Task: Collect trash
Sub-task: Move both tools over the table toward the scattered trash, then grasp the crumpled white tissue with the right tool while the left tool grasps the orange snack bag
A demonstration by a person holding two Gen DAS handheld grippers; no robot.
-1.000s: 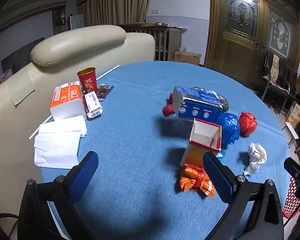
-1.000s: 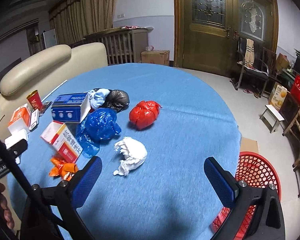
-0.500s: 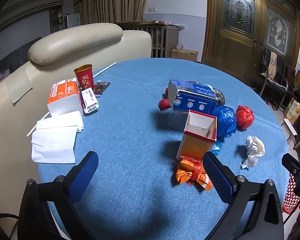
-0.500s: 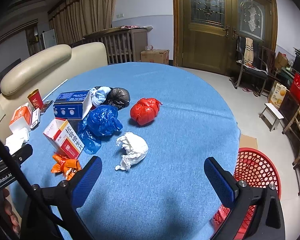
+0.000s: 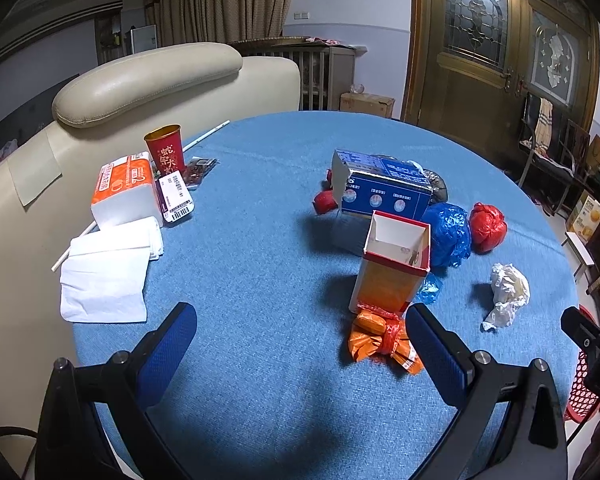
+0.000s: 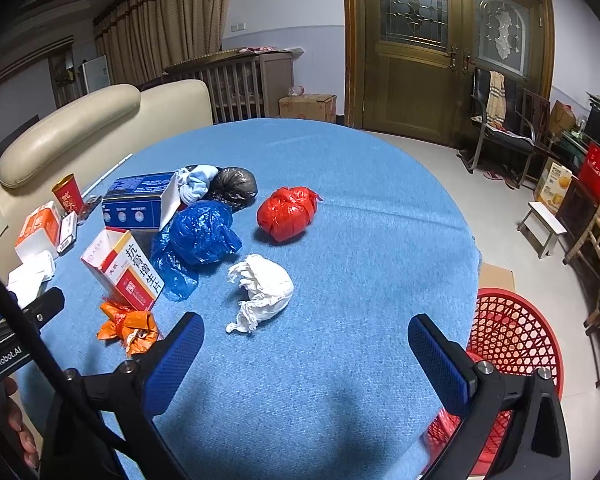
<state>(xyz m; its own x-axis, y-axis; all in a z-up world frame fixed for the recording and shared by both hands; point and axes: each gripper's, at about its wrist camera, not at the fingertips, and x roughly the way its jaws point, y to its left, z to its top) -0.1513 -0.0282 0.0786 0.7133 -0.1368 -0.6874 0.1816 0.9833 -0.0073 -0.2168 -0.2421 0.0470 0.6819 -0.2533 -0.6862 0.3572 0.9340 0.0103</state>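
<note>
- Plainly, the left gripper [image 5: 300,344] hangs low in the left wrist view, its blue-padded jaws spread wide with nothing between them, over the round blue surface [image 5: 260,240].
- Just inside its right-hand finger, at lower centre right of that view, lies a crumpled orange wrapper [image 5: 380,342] tied with red, touching the foot of an open red-and-white carton [image 5: 394,268] that stands upright.
- Behind the carton, toward frame centre, a blue box [image 5: 384,194] lies on its side; to the right of it sit a blue plastic bag [image 5: 448,234] and a knotted red plastic bag [image 5: 487,222], close together.
- A crumpled white paper wad [image 5: 507,292] lies apart at the right of that frame.
- At the left of the frame stand a red paper cup [image 5: 165,150], an orange tissue pack [image 5: 122,188] and folded white napkins [image 5: 108,268].
- The right gripper [image 6: 306,344] likewise has its jaws spread and empty, low in the right wrist view.
- In that view the white paper wad [image 6: 264,286] lies just above the gap between the fingers, centre frame, with the red plastic bag [image 6: 288,212] beyond it and a black plastic bag [image 6: 234,184] farther up left.
- A red mesh basket [image 6: 516,344] stands on the floor off the surface's edge, at lower right of the frame.
</note>
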